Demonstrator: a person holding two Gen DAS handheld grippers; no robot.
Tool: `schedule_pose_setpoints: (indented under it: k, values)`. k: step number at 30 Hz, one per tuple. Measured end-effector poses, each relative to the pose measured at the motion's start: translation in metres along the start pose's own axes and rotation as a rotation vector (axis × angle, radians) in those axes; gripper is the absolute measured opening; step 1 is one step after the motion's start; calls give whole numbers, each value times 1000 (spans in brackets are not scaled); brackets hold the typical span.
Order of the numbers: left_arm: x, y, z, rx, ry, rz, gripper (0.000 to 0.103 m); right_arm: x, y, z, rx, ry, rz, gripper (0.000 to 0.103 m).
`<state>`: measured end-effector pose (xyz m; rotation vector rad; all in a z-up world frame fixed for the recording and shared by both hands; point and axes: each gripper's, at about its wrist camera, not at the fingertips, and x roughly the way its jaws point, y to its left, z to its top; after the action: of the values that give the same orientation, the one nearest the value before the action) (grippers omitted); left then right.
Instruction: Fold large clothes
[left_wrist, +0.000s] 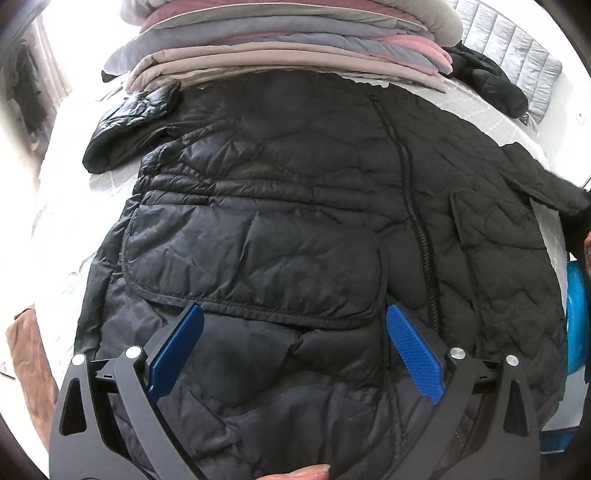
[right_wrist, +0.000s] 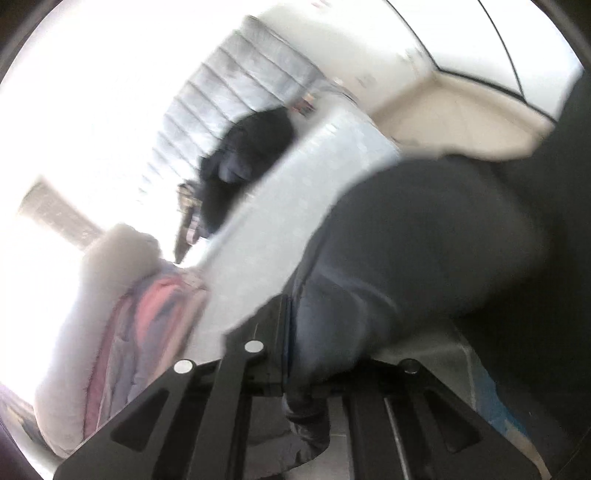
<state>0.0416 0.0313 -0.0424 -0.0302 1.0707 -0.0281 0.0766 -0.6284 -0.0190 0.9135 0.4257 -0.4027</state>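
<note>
A large black quilted jacket (left_wrist: 295, 206) lies front up on a white bed, its zipper (left_wrist: 413, 206) running down the middle and a big patch pocket (left_wrist: 251, 258) on the left. My left gripper (left_wrist: 295, 321) is open just above the jacket's lower part, its blue pads (left_wrist: 413, 347) spread wide with nothing between them. The right wrist view is blurred. There my right gripper (right_wrist: 299, 332) is shut on a fold of the dark jacket fabric (right_wrist: 406, 240), which bulges over the fingers and hides their tips. The jacket's right sleeve (left_wrist: 554, 188) stretches toward the right edge.
A tall stack of folded grey, beige and pink clothes (left_wrist: 288, 48) stands at the bed's far side, also seen blurred in the right wrist view (right_wrist: 147, 306). Another black garment (left_wrist: 491, 81) lies at the back right by a grey quilted headboard (left_wrist: 517, 48). A brown cloth (left_wrist: 29, 354) lies lower left.
</note>
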Motion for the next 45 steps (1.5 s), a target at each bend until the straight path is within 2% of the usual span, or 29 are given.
schedule_pose_setpoints:
  k: [5,10,14,18,19,20,21,22,23,24,25,26,28,29,30,31,32,33,34,36,38,40,41,42,43,45]
  values:
    - [-4,5,-1,-17,-5,-6,95,-26,70,-7,-139,-23,115,7]
    - [-9,15,-1,-50,-8,-18,95,-21,178,-55,-354,11,223,7]
    - [-12,24,1,-73,-9,-34,95,-2,259,-131,-539,92,286,10]
    - [-14,32,1,-86,-8,-47,95,35,310,-225,-671,226,303,12]
    - [-15,34,1,-87,-8,-51,95,41,314,-248,-697,262,300,16]
    - [-16,35,2,-89,-11,-50,95,51,319,-269,-717,294,303,35]
    - [-17,37,2,-92,-15,-47,95,64,322,-284,-735,327,298,66]
    - [-18,39,2,-94,-16,-47,95,83,324,-309,-771,398,280,76]
    - [-18,41,3,-98,-16,-48,95,97,324,-331,-807,458,250,81]
    - [-18,43,3,-103,-15,-49,95,110,325,-345,-836,510,220,81]
    - [-18,45,3,-106,-12,-51,95,121,322,-365,-881,604,189,81]
    - [-19,46,2,-110,-8,-56,95,121,321,-373,-897,630,193,81]
    - [-20,49,0,-118,-1,-71,95,101,320,-361,-892,580,288,81]
    - [-20,51,0,-122,1,-77,95,85,318,-344,-865,513,350,81]
    - [-21,52,-1,-126,4,-84,95,70,314,-323,-824,430,398,89]
    - [-22,52,-1,-130,5,-91,95,60,311,-306,-795,362,406,95]
    - [-22,52,-2,-133,6,-97,95,53,306,-284,-759,272,374,97]
    - [-22,52,-1,-135,6,-99,95,59,305,-267,-736,234,334,97]
    - [-21,53,-1,-136,6,-97,95,69,298,-249,-706,237,277,97]
    - [-20,53,-1,-138,8,-95,95,91,279,-234,-664,270,180,97]
    - [-17,53,0,-136,11,-84,95,128,252,-236,-640,367,45,97]
    - [-14,54,0,-136,13,-72,95,185,219,-266,-652,644,-113,98]
    - [-13,54,1,-135,15,-69,95,186,213,-274,-692,654,-113,97]
    - [-11,54,1,-134,18,-66,95,178,217,-268,-731,631,-80,97]
    - [-10,54,1,-136,20,-62,95,173,216,-261,-702,654,-31,97]
    - [-9,54,1,-139,23,-65,95,152,217,-238,-619,701,125,97]
